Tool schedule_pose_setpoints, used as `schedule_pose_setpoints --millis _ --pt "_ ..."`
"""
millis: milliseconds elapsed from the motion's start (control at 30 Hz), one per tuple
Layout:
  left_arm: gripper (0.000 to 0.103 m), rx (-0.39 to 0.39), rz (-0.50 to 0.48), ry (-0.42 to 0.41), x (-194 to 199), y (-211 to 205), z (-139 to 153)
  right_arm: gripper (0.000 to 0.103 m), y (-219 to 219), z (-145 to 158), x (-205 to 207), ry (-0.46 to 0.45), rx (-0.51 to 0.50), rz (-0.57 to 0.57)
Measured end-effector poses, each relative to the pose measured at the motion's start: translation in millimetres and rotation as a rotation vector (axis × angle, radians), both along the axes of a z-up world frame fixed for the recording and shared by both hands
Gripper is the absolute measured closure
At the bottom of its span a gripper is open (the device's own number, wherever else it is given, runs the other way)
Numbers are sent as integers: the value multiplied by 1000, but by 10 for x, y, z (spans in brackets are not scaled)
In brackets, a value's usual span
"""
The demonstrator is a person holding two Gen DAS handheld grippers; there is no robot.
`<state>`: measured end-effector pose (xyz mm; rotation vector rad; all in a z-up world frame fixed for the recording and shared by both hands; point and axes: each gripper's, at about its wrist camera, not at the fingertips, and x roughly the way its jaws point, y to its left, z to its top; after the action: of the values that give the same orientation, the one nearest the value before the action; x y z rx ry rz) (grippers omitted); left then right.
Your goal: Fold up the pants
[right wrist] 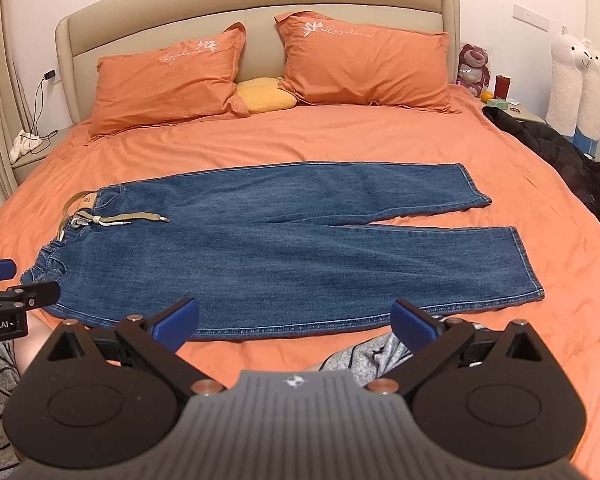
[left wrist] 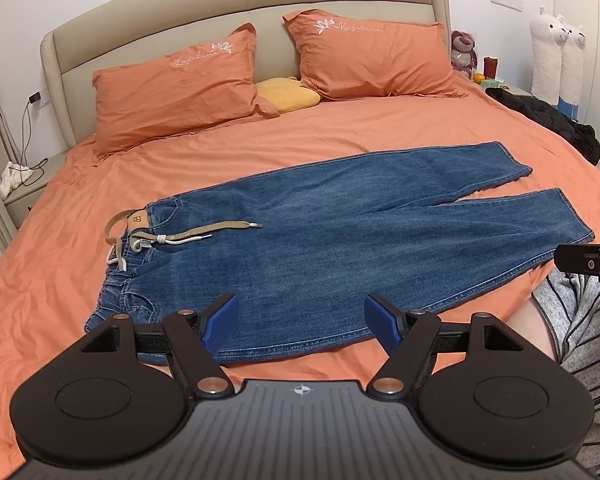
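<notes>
The left gripper point(left wrist: 301, 322) hovers above the near edge of the bed with its two blue fingers point(left wrist: 220, 328) spread wide, and it holds nothing. The right gripper point(right wrist: 295, 326) is in the same state: its two fingers point(right wrist: 414, 326) stand wide apart and nothing is between them. Just beyond both lies one pair of blue jeans point(right wrist: 260, 248), spread flat across the orange bedsheet point(right wrist: 340, 144), with the waist to the left and the two legs going to the right, where they part in a narrow V. One beige belt point(left wrist: 204, 229) and one white drawstring point(left wrist: 180, 239) lie loose on the waist. The near long edge of the jeans runs close to the bed's near edge; beyond the far edge there is a wide bare band of sheet up to the two orange pillows point(right wrist: 168, 84). One yellow cushion point(right wrist: 265, 96) sits between them. At the right edge of the bed lies one black jacket point(right wrist: 556, 152), and two white plush alpacas point(right wrist: 568, 84) stand by the wall.
</notes>
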<state>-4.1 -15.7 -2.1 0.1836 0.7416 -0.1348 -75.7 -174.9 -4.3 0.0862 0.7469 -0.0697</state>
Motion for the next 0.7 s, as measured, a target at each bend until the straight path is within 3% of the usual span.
schedule_pose_setpoints --millis 467,700 --pt "20 29 -19 5 67 91 -6 5 -80 -45 30 -1 -30 -10" --pt "33 89 -112 46 367 347 58 5 -348 -90 168 -26 -92 -11"
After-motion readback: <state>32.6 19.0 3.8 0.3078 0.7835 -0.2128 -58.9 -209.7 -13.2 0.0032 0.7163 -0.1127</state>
